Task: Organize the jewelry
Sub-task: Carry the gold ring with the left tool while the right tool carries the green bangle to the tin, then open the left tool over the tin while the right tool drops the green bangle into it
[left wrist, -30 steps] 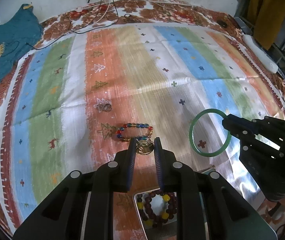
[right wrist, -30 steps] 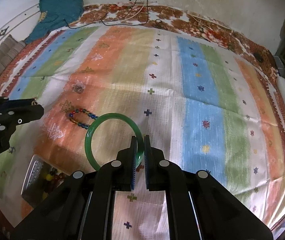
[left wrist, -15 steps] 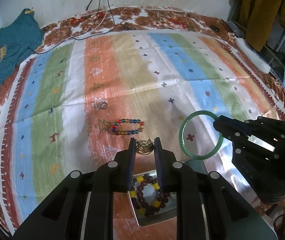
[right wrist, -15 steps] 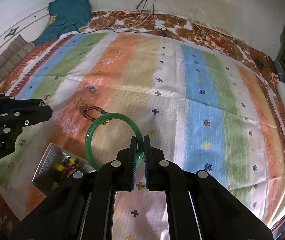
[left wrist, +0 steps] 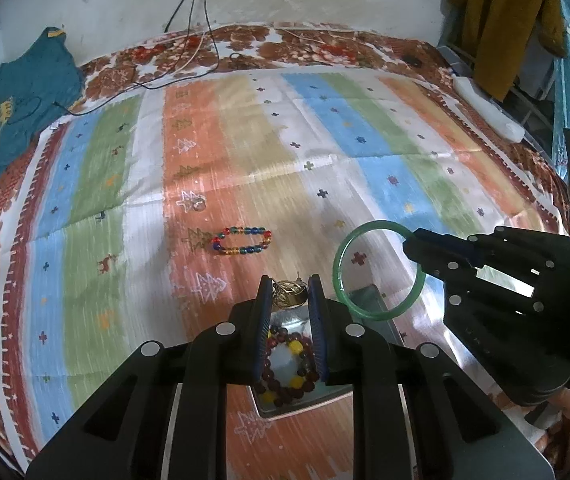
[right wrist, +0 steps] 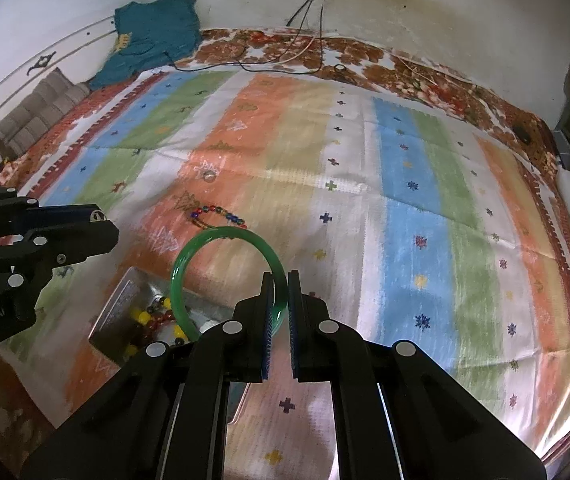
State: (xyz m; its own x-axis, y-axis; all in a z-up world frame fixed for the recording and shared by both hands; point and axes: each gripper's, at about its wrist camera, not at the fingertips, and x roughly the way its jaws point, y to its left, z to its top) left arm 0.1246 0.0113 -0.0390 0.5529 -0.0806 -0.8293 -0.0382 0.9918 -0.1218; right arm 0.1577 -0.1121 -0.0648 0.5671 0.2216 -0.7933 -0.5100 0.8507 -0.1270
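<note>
Bracelets: two beaded [left wrist: 241, 241] [left wrist: 287, 364], one green bangle [left wrist: 379, 270].

Two black two-finger grippers: the left gripper [left wrist: 290, 294] and the right gripper [right wrist: 281, 290]. One green glass-like bangle [right wrist: 221, 276]. Two beaded bracelets: one multicoloured beaded bracelet [left wrist: 241, 241] and one dark-red-and-yellow beaded bracelet [left wrist: 287, 364] (partly hidden). One small gold-coloured trinket [left wrist: 290, 295]. One shiny metal tray [left wrist: 373, 300].

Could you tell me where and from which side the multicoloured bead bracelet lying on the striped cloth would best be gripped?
The multicoloured bead bracelet lies flat as a stretched oval on the striped cloth. I would come from straight above and pinch one long side, one finger inside the loop, one outside; nothing crowds it.
</note>
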